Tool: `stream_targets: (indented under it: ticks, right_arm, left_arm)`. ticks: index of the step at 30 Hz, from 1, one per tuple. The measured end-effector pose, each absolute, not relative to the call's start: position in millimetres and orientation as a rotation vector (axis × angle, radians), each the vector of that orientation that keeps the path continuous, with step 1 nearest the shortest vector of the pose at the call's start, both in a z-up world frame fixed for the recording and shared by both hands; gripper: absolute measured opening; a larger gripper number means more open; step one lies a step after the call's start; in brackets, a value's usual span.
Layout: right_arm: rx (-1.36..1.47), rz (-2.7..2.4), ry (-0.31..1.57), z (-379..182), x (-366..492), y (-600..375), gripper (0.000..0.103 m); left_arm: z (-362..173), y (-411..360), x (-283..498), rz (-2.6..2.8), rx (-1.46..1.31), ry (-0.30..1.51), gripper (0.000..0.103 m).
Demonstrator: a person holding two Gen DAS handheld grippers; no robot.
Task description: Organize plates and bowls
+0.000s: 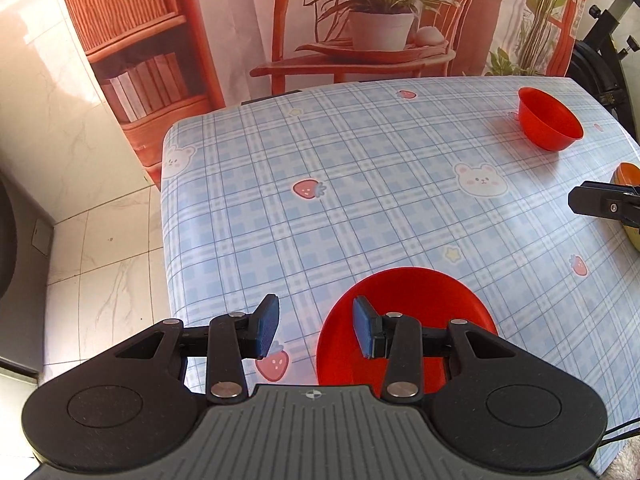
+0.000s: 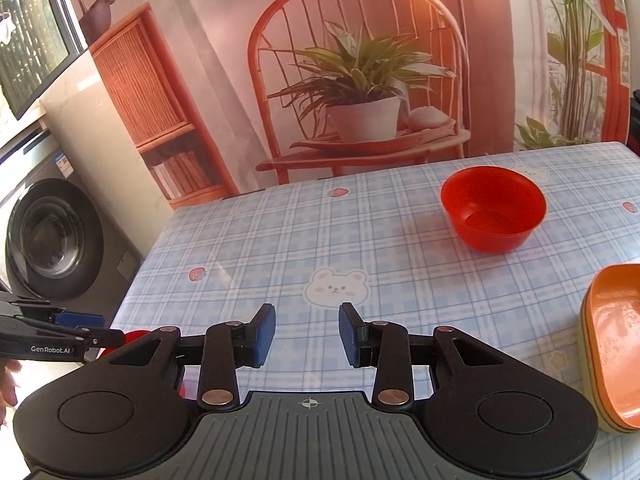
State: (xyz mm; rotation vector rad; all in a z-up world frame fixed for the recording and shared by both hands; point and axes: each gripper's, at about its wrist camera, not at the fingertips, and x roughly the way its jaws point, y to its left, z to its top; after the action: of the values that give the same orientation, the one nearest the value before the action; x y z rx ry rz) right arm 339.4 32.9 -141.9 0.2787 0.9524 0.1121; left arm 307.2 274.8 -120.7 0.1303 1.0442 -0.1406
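Your left gripper (image 1: pixel 316 330) hangs low over the near part of the table, its blue pads (image 1: pixel 267 330) parted with nothing between them; the right-hand pad stands over the red plate (image 1: pixel 416 300), the other over bare cloth, and whether any pad touches the plate I cannot tell. Your right gripper (image 2: pixel 307 335) is also released and empty, its jaws apart above the checked tablecloth (image 2: pixel 360 232), just before a printed bear. From the left wrist view the tip of this right gripper shows at the right edge, and from the right wrist view the left gripper shows at the left edge, with a bit of the red plate under it and part of your hand (image 2: pixel 9 384) below. Going outward, a red bowl (image 2: pixel 494 208) stands upright on the far right part of the table, well apart from both grippers. At the right edge, near your right gripper, a stack of orange bowls (image 2: pixel 612 344) lies on the cloth, cut off by the frame. Behind the table hangs a printed backdrop (image 2: pixel 360 60) with a chair and a potted plant, and a washing machine (image 2: pixel 52 236) stands to the left.
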Motion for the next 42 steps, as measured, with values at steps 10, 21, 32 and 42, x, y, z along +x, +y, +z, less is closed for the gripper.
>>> stream_targets:
  ticks: [10, 21, 32, 42]
  right_arm:
    - [0.256, 0.286, 1.004, -154.0, 349.5, 79.0, 0.043]
    - [0.25, 0.419, 1.124, -177.5, 339.0, 110.9, 0.043]
    - [0.281, 0.376, 1.154, -186.9, 328.1, 107.9, 0.018]
    - [0.42, 0.286, 1.092, -178.9, 316.0, 54.6, 0.006]
  left_arm:
    - [-136.4, 279.4, 286.4, -0.13, 0.08, 1.067, 0.043]
    - [-139.8, 271.5, 266.6, -0.106, 0.024, 1.061, 0.029]
    - [-138.6, 249.6, 256.0, -0.106, 0.013, 1.053, 0.018]
    - [-130.2, 215.3, 251.9, -0.137, -0.017, 0.974, 0.017]
